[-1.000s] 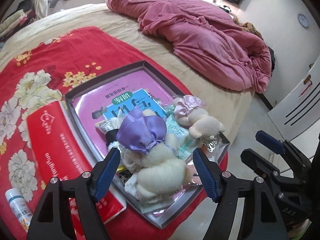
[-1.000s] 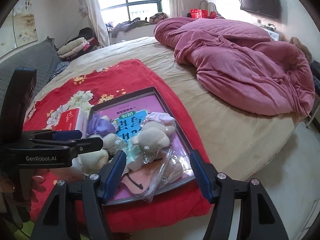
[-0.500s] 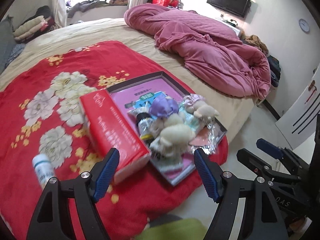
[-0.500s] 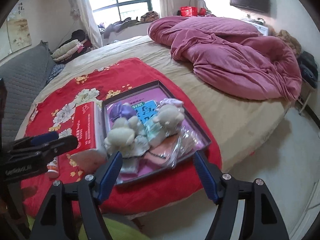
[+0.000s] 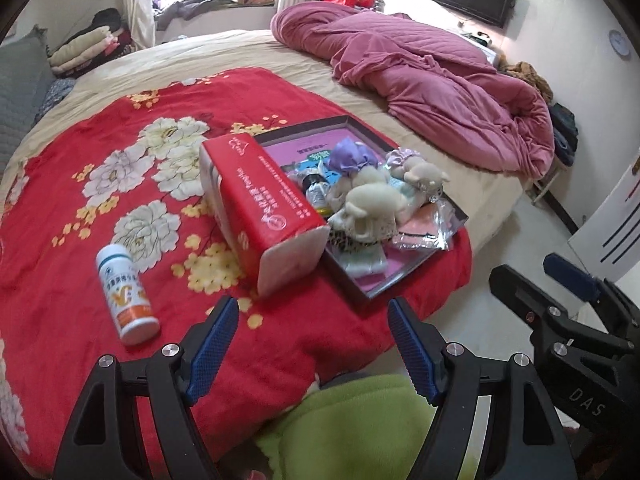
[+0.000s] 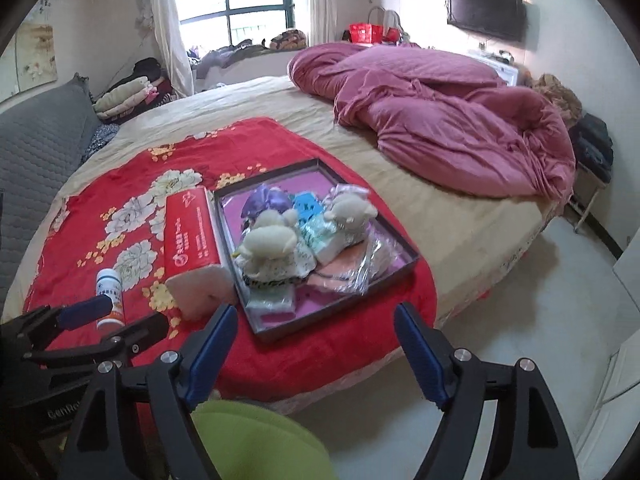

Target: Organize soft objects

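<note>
Here both the left gripper (image 5: 312,344) and the right gripper (image 6: 316,350) hang empty, the left wide, the right's jaws opening. The 2 plush toys (image 6: 268,240) sit heaped on slippery packets in the tray (image 6: 344,316); a nudge could spill them.

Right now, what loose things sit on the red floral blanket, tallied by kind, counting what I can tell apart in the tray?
Cream plush toys in the dark shallow tray: 2, one with a purple satin bow, one with a pink bow
Red soft tissue pack: 1
White plastic pill bottle: 1
Small dark-capped bottle in the tray: 1
Tray: 1
Total: 6; other tray packets unclear.
</note>
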